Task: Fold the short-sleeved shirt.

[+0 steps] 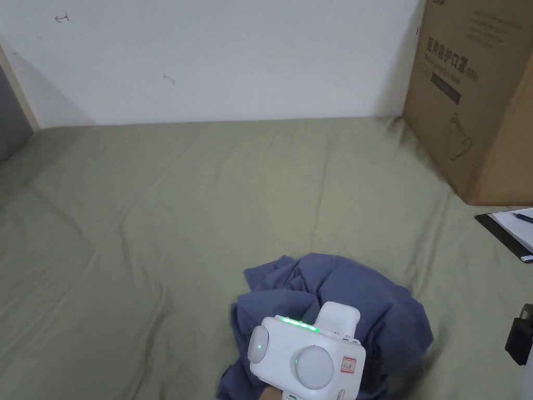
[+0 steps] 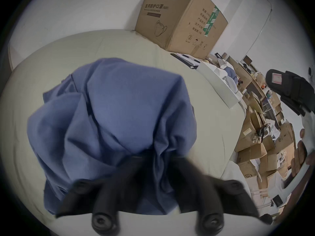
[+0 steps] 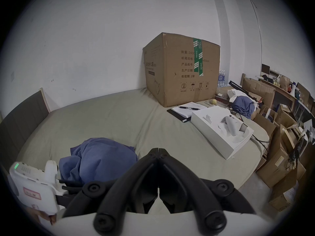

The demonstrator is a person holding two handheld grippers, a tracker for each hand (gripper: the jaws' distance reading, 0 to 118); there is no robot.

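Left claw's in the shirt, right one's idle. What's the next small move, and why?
Probably lift the left claw a little to let the blue shirt hang open. It lies bunched in a heap on the green sheet, with cloth gathered between the left claw's jaws, so no edge or sleeve shows to fold. The right claw is shut and empty beside the heap, free to take a corner after.

We see the wide olive-green bedsheet lying bare to the left and far side of the crumpled blue shirt. On the right, the big brown cardboard box, a black clipboard with papers and a white moulded packaging tray block passage
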